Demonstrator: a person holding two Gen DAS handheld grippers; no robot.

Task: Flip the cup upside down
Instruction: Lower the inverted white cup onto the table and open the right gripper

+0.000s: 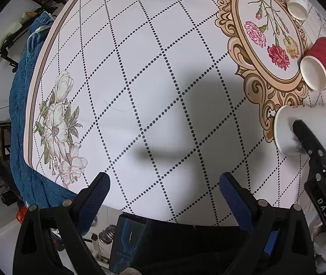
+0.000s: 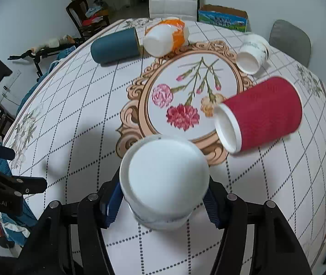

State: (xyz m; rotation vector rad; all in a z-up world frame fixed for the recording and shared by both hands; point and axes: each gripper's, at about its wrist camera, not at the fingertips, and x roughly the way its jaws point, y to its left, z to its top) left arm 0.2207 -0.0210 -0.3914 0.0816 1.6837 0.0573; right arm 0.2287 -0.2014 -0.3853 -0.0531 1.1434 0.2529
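My right gripper (image 2: 163, 201) is shut on a white paper cup (image 2: 164, 178). The cup is held above the table, its round white end toward the camera. In the left wrist view the same white cup (image 1: 305, 126) shows at the right, lying sideways in the right gripper's black fingers (image 1: 309, 142). My left gripper (image 1: 163, 190) is open and empty over the tablecloth near the table's near edge.
A red ribbed cup (image 2: 261, 114) lies on its side to the right. A small white printed cup (image 2: 252, 55), an orange-and-white cup (image 2: 165, 39) and a teal cup (image 2: 114, 45) lie on their sides farther back. Chairs stand beyond the round table (image 2: 82, 105).
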